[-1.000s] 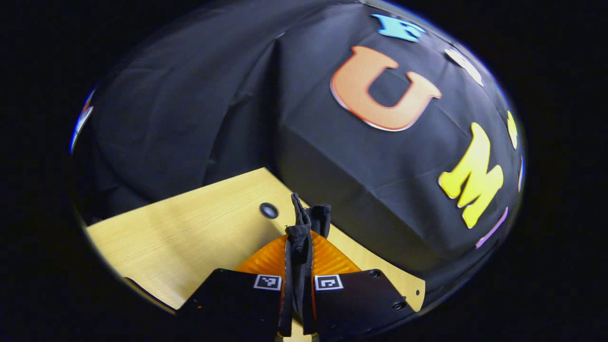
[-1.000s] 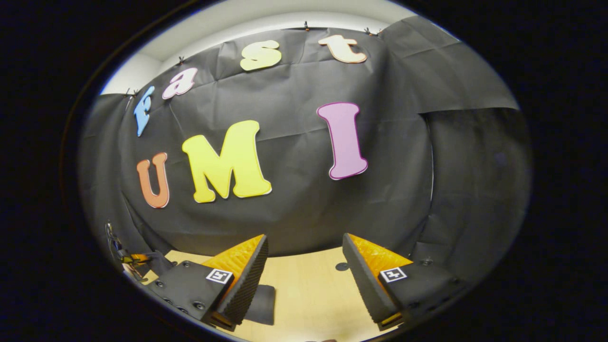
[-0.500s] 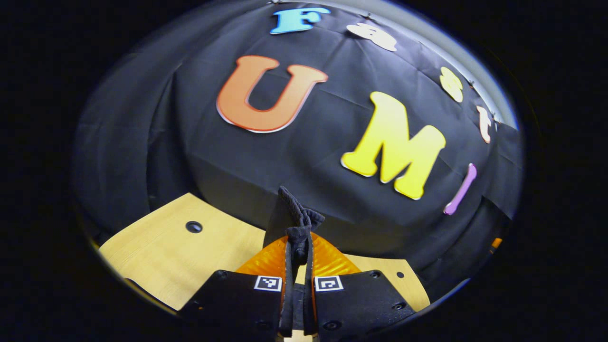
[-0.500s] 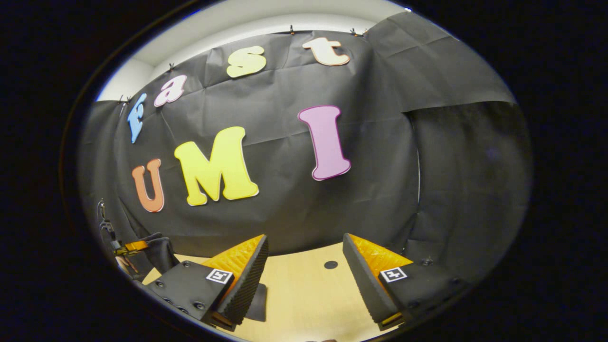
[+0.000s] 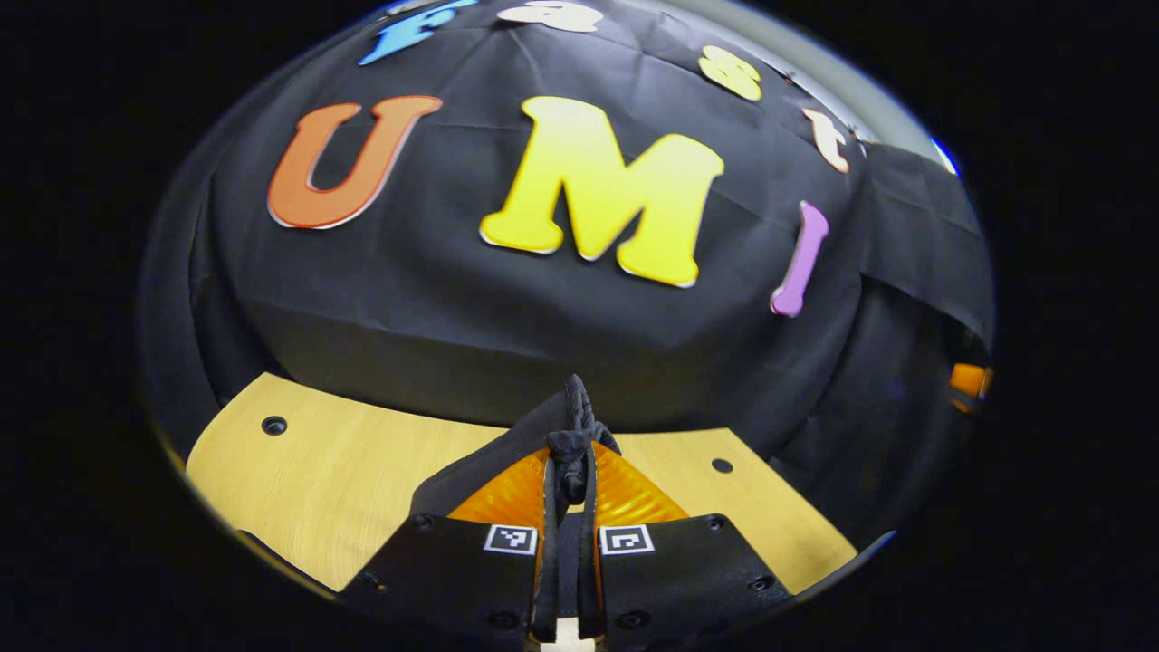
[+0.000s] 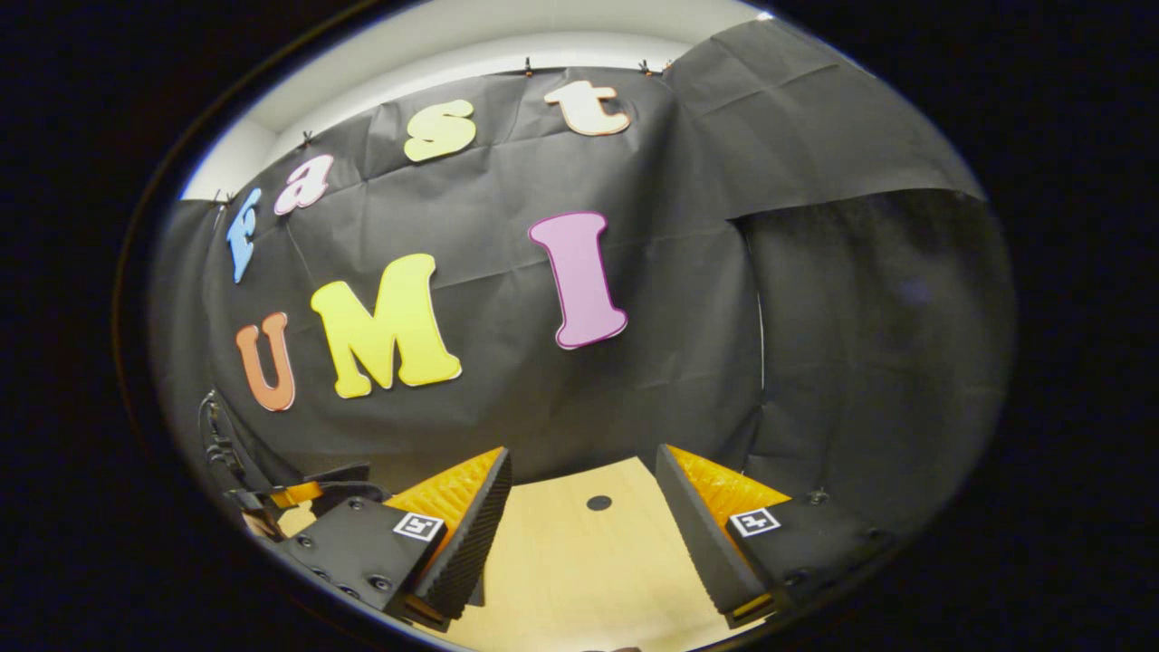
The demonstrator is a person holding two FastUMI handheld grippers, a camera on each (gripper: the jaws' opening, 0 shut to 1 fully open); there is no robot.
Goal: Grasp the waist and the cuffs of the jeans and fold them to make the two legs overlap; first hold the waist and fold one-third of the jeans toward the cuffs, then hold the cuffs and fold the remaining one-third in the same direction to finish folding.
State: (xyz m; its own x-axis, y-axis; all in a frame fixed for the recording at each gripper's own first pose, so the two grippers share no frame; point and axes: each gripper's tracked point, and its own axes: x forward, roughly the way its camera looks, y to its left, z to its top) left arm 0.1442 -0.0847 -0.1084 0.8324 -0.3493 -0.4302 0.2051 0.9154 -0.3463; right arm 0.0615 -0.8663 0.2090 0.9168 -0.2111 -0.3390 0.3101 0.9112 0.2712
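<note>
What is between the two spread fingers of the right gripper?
In the right gripper view, the right gripper has only bare light wooden tabletop with a small dark round hole between its fingers.

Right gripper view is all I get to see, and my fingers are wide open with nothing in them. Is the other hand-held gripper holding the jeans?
Observer: Yes. In the left gripper view, the left hand-held gripper is shut on a bunched bit of the dark jeans.
Operator: Is that bit lying flat on the table?
Observer: No. The pinched bunch pokes out past the fingertips, and more of the dark cloth drapes down on one side over the wooden table.
</note>
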